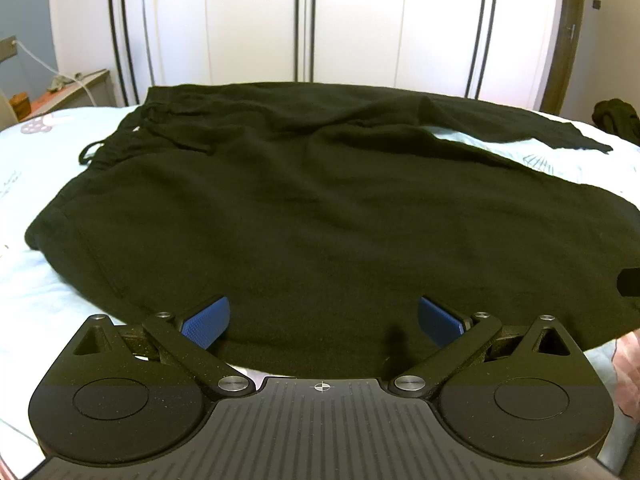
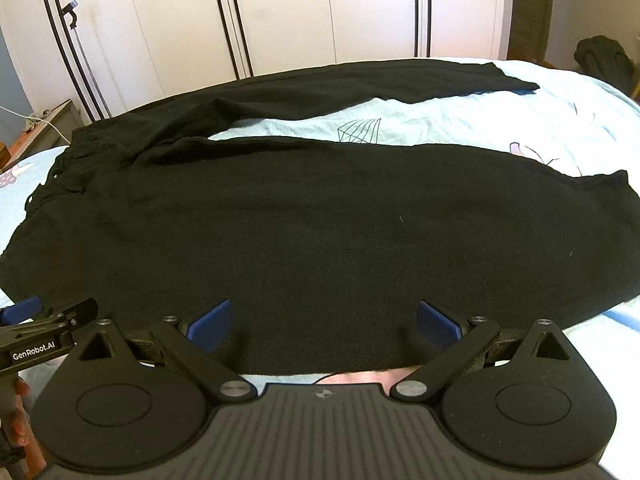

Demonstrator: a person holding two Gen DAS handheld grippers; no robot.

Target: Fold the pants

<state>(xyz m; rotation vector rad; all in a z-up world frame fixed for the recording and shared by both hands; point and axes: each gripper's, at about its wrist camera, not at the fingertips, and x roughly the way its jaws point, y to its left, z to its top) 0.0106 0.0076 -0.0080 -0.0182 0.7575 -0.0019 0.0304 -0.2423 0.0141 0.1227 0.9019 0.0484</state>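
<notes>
1. Left wrist view: black pants (image 1: pixel 304 208) lie spread flat on a bed with a pale blue sheet (image 1: pixel 36 292). Waistband and drawstring (image 1: pixel 94 150) sit at the far left; the two legs run off to the right, split by a wedge of bare sheet.
2. Left gripper (image 1: pixel 323 318) hovers at the near edge of the pants, jaws wide apart, blue pads (image 1: pixel 206 322) holding nothing. Cloth lies under and between the fingers; contact cannot be told.
3. Far side: white wardrobe doors (image 1: pixel 352 20). A dark bundle (image 1: pixel 614 118) sits at the far right, apart from the pants.
4. Right wrist view: same pants (image 2: pixel 320 232), near leg stretched across the frame, its hem at the right; far leg (image 2: pixel 360 82) angles away toward the far right, sheet (image 2: pixel 440 120) showing between them.
5. Right gripper (image 2: pixel 324 322) sits at the near edge of the near leg, jaws spread, nothing gripped. The other gripper (image 2: pixel 44 322) shows at the near left.
6. Progress, judged: laid out and fairly smooth, no fold made yet. Left to do: bring one leg over the other, then fold lengthwise. Both grippers look placed to take the near edge.
</notes>
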